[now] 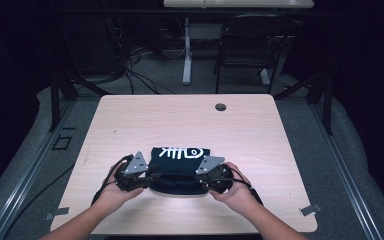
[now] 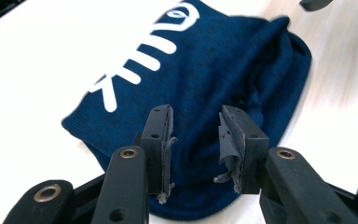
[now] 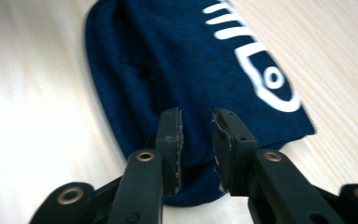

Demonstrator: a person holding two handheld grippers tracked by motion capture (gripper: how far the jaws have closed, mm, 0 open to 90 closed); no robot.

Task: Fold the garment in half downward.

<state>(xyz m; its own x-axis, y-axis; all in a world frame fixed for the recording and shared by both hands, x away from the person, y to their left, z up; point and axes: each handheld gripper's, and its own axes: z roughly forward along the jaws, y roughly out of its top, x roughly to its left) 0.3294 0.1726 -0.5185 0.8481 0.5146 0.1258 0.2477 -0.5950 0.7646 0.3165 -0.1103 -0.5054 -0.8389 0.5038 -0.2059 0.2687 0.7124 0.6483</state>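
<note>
Folded navy cloth [image 1: 180,167]: edges hidden under both parted, empty claws [image 2: 196,140] [image 3: 197,135].

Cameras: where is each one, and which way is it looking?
High view: above the person's side, looking forward and down at the table; both hands, left gripper and right gripper show.
Left gripper view: rides the left gripper, looking along its open fingers.
Right gripper view: rides the right gripper, fingers open.
All share the folded navy cloth.
</note>
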